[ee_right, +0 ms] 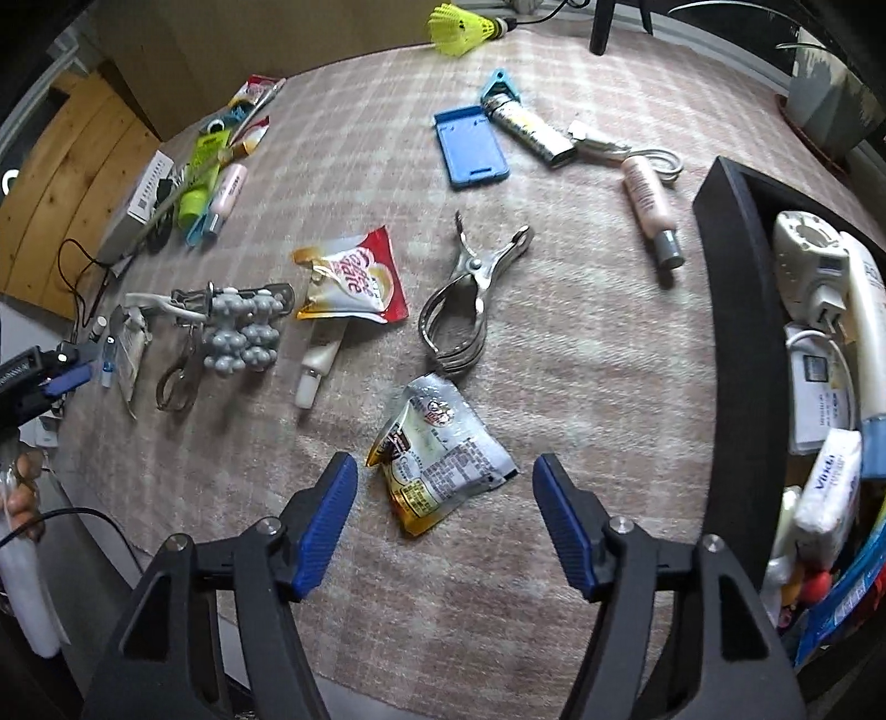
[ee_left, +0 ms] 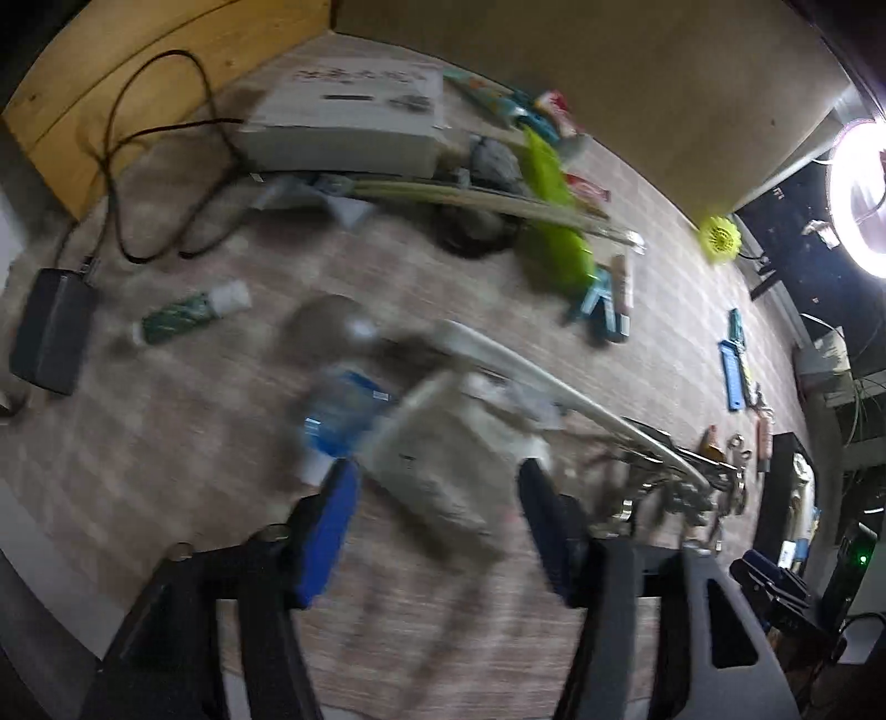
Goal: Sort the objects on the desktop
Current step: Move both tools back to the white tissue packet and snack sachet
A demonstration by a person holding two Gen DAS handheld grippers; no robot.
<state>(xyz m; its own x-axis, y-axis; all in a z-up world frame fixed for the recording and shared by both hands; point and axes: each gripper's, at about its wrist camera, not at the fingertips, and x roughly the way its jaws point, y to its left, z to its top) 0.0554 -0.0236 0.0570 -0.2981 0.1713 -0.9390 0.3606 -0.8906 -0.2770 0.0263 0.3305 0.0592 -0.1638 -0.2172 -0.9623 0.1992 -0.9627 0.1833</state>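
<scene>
Tablecloth [ee_right: 554, 343] carries scattered clutter, and a black bin [ee_right: 725, 288] at its right edge, seen only by the right wrist, already holds sorted items. Right gripper [ee_right: 446, 487] hovers spread over a silver sachet [ee_right: 443, 454], pads clear; closing on it seems next. Left gripper [ee_left: 437, 487], also spread, blurs over a pale packet [ee_left: 437, 459].

In the right wrist view, a crinkled silver snack packet [ee_right: 440, 459] lies flat low in the middle of the frame. Above it rests a shiny metal clamp [ee_right: 465, 299]. To the left lies a red and white creamer pouch [ee_right: 354, 282], and beside that a grey knobby roller [ee_right: 243, 332]. A blue flat holder [ee_right: 470, 147] lies near the top, with a yellow shuttlecock [ee_right: 462, 22] at the top edge. A pink bottle [ee_right: 650, 207] lies upper right.
</scene>
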